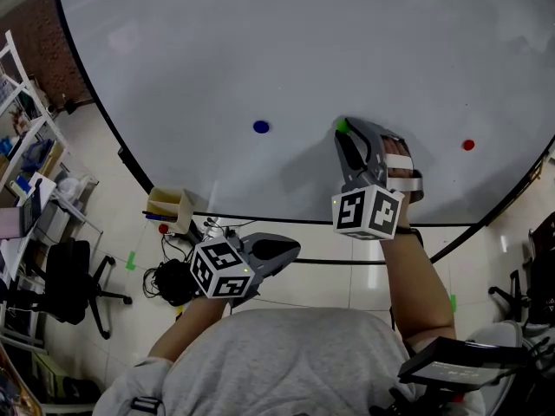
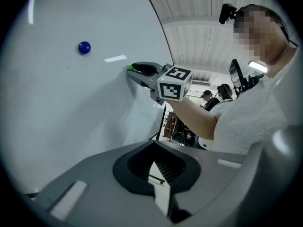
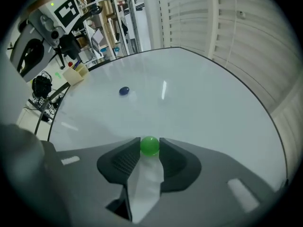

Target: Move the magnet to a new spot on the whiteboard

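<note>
A green ball magnet (image 1: 342, 126) (image 3: 150, 145) sits on the whiteboard (image 1: 303, 50), pinched at the tips of my right gripper (image 1: 344, 133) (image 3: 150, 148), which is shut on it with both pads touching its sides. The left gripper view shows the same grip from the side, with the right gripper (image 2: 135, 69) against the board. A blue magnet (image 1: 261, 127) (image 2: 84, 47) (image 3: 124, 91) lies to the left of it and a red magnet (image 1: 468, 145) to the right. My left gripper (image 1: 293, 250) (image 2: 153, 167) hangs below the board's lower edge, shut and holding nothing.
Below the board's edge, a yellowish box (image 1: 169, 206) holds markers, with a tangle of cables (image 1: 173, 280) and an office chair (image 1: 74, 289) on the floor. Shelves (image 1: 26, 137) stand at the far left. People stand in the room behind (image 2: 222, 91).
</note>
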Available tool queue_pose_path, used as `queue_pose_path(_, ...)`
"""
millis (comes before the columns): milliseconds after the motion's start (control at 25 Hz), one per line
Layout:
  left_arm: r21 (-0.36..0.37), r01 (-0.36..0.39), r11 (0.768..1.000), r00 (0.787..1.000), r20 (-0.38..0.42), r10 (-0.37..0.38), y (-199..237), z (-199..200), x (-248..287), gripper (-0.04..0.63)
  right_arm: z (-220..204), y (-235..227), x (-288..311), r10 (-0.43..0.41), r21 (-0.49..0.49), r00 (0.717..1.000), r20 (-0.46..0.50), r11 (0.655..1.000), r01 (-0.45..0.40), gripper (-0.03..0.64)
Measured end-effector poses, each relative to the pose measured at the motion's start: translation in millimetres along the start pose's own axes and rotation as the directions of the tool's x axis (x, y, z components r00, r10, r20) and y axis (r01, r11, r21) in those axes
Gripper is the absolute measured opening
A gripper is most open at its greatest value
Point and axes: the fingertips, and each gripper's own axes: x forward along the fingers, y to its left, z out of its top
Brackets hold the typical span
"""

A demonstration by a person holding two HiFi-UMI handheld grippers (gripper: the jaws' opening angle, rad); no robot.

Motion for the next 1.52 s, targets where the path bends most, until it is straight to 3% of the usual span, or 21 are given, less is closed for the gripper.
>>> queue_pose_path(440, -0.007, -0.002, 1.000, 1.000, 0.003, 0.002, 13.4, -2.9, -4.8, -0.015, -5.8, 5.8, 14.0, 0.010, 0.016, 1.000, -0.015, 1.000, -0.010, 0.118)
queue_pose_path(680, 0.000, 0.007, 1.000, 1.000, 0.011, -0.007, 15.3, -2.1, -12.5, -0.015, 2.7, 5.1, 1.4, 0.067, 0.151, 0.998, 0.002, 0.986, -0.066, 0.147)
queue_pose_path(800, 0.004, 0.004, 1.000, 1.000, 0.014, -0.004, 19.1, -0.2, -14.6, -0.015, 1.1, 15.5, -16.4, 0.144, 0.269, 0.989, 0.022, 0.952, -0.145, 0.147)
queue_pose_path(880, 0.006, 0.003, 1.000, 1.000, 0.016, -0.003, 21.7, 0.0, -18.1, -0.015, 1.4, 35.1, -31.2, 0.247, 0.385, 0.967, 0.060, 0.888, -0.251, 0.147)
queue_pose_path(920, 0.006, 0.003, 1.000, 1.000, 0.019, -0.003, 22.7, -0.7, -20.6, -0.015, 3.5, 48.5, -39.6, 0.305, 0.446, 0.948, 0.094, 0.838, -0.314, 0.146)
queue_pose_path(1080, 0.011, 0.005, 1.000, 1.000, 0.025, -0.005, 26.0, -3.7, -29.9, -0.015, 9.0, 110.2, -72.8, 0.465, 0.637, 0.850, 0.247, 0.583, -0.504, 0.094)
queue_pose_path(1240, 0.009, 0.011, 1.000, 1.000, 0.014, -0.011, 30.0, -8.1, -33.9, -0.015, -3.1, 163.4, -98.6, 0.522, 0.741, 0.803, 0.287, 0.411, -0.531, 0.005)
queue_pose_path(1360, 0.009, 0.024, 1.000, 1.000, 0.001, -0.024, 30.5, -14.5, -34.7, -0.015, -0.6, 186.7, -115.0, 0.524, 0.796, 0.771, 0.362, 0.256, -0.548, 0.005)
queue_pose_path(1440, 0.012, 0.033, 0.999, 0.999, -0.003, -0.033, 31.0, -17.5, -35.2, -0.015, 3.1, 193.6, -120.8, 0.513, 0.812, 0.768, 0.385, 0.208, -0.546, 0.005)
queue_pose_path(1520, 0.013, 0.044, 0.999, 0.999, -0.006, -0.044, 31.6, -20.5, -35.5, -0.015, 4.5, 199.9, -124.1, 0.513, 0.818, 0.771, 0.378, 0.205, -0.537, 0.005)
